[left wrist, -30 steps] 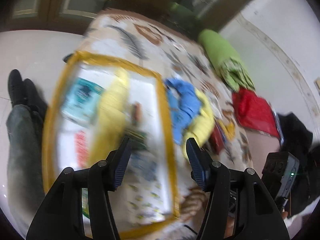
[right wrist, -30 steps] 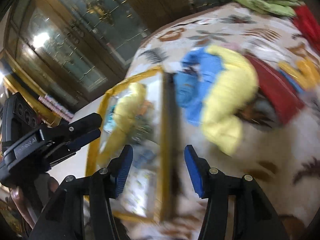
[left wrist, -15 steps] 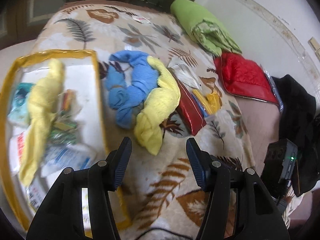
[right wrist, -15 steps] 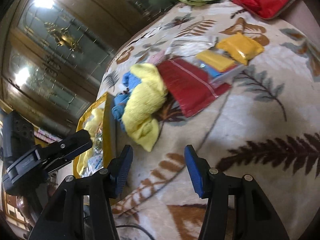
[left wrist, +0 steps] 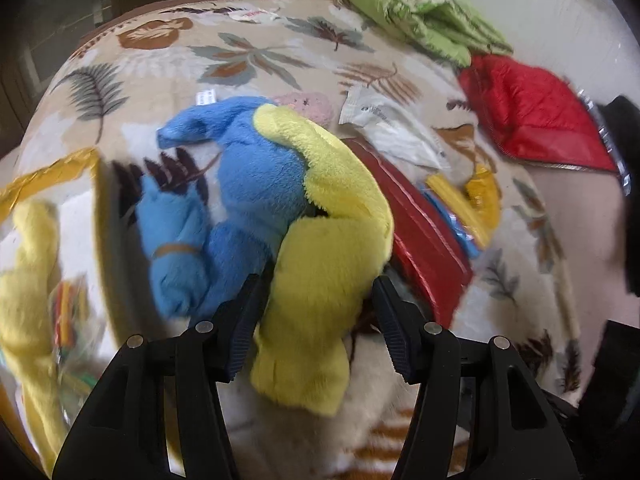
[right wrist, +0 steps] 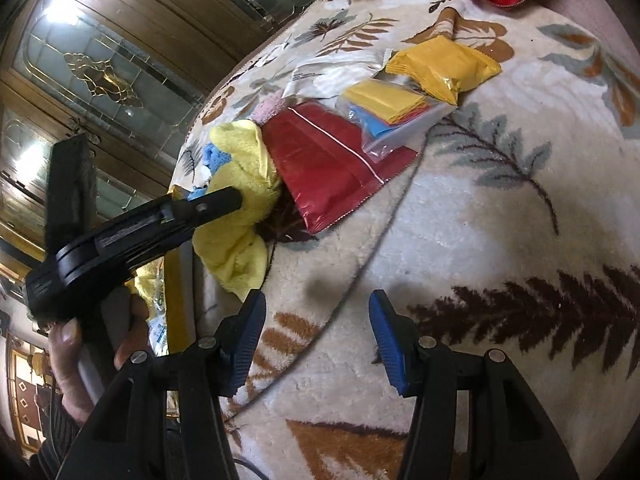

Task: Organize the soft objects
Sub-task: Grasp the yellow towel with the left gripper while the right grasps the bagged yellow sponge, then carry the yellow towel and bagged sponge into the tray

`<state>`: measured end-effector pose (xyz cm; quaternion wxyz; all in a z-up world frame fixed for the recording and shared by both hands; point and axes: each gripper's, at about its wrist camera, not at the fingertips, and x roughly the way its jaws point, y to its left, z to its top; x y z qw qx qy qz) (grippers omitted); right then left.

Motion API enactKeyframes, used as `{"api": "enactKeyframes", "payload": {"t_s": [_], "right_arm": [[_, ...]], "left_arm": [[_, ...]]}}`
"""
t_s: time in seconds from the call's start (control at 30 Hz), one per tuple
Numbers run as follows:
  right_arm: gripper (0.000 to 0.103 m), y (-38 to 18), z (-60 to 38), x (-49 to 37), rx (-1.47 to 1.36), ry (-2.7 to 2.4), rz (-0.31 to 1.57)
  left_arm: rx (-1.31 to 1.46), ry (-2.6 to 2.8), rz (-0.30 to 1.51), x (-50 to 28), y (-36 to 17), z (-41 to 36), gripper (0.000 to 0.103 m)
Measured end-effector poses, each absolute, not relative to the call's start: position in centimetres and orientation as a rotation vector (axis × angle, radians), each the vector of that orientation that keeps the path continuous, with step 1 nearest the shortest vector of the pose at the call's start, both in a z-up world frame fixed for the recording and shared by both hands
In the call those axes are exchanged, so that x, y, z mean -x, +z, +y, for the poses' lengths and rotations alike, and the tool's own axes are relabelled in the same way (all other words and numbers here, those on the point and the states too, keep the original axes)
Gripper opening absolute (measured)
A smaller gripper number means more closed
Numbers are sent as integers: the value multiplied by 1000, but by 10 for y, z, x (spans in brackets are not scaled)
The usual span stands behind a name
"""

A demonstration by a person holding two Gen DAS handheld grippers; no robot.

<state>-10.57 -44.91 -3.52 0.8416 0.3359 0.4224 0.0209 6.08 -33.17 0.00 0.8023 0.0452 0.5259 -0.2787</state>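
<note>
The fuzzy yellow plush cloth [left wrist: 332, 248] lies bunched on the leaf-patterned cream blanket [right wrist: 480, 240] of the bed, draped partly over a fuzzy blue plush cloth [left wrist: 240, 200] and with one edge against a glossy red foil pouch [left wrist: 424, 240]. The left tool [left wrist: 316, 320] straddles the yellow cloth's lower fold with both fingers spread wide, one on either side; the pads look near the fabric, but no squeeze shows, so it reads as released and set for a pinch. That placement suits a soft, floppy thing: a bite on a thick fold is likelier to carry the whole piece than a nip at an edge.

To the left lies a clear, gold-trimmed zip storage bag [left wrist: 48, 176], flat, with another yellow cloth and small packets inside. It appears to be where the soft pieces are gathered, so it sits just beside the pile.

The right tool [right wrist: 316, 336] hangs over bare blanket with its blue-padded fingers [right wrist: 248, 340] apart and nothing between them, probably waiting to steady the bag.

Farther out are a white sachet [left wrist: 392, 128], a yellow foil packet [right wrist: 444, 68], a clear zip pouch of coloured sheets [right wrist: 392, 116], a folded green quilt [left wrist: 412, 12] and a red quilted cushion [left wrist: 532, 112].

The sachet carries dark print and a small white tag [left wrist: 206, 97] has marks, but both are too small to read.
</note>
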Motion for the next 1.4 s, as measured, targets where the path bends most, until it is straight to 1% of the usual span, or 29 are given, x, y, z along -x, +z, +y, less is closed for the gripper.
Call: {"api": "enactKeyframes", "payload": {"t_s": [0.07,0.1,0.13,0.2,0.37,0.4,0.43,0.47,0.67,0.77,0.87,0.9,0.93,0.97,1.0,1.03,1.13,1.3,1.37,1.4], "right_arm": [[54,-33,-450,105,-701,45,889],[54,-31,-451,103,-692,42,887],[54,-29,-453,101,-688,41,885],[54,-22,-458,98,-676,42,870],[54,-6,-480,76,-609,21,851],[56,-4,-485,69,-596,18,850],[61,-2,-489,64,-587,7,851],[62,-2,-494,57,-572,-15,857],[63,0,-508,14,-444,-108,916],[63,-14,-515,-6,-444,-108,974],[63,-24,-513,-10,-424,-112,998],[62,-23,-512,-8,-422,-121,990],[58,-21,-511,-5,-426,-125,979],[54,-20,-510,-3,-426,-123,973],[47,-19,-508,0,-418,-125,966],[44,-18,-506,2,-410,-137,964],[41,-17,-505,6,-413,-154,954],[41,-1,-501,30,-469,-155,887],[41,8,-495,48,-500,-135,844],[41,10,-492,54,-517,-125,832]], "left_arm": [[-104,-620,1162,-67,-9,-339,56],[-88,-628,1162,-67,-11,-338,45],[-77,-628,1148,-64,-11,-336,40],[-59,-639,1138,-57,-8,-330,35],[70,-639,1184,-34,3,-294,35],[96,-636,1195,-30,4,-290,34],[121,-638,1206,-25,4,-283,34],[137,-639,1212,-19,4,-279,34],[125,-665,1229,-4,0,-279,36],[110,-679,1238,-7,2,-283,37],[89,-694,1228,-9,4,-285,41],[82,-694,1225,-11,4,-286,41],[67,-697,1220,-12,4,-290,41],[52,-700,1218,-14,3,-292,41],[37,-695,1217,-15,1,-295,41],[15,-678,1223,-16,-1,-300,41],[-21,-675,1236,-17,-5,-307,41],[-74,-656,1253,-17,-14,-315,42],[-56,-657,1247,-16,-13,-312,42],[-36,-660,1243,-15,-12,-309,39]]}}
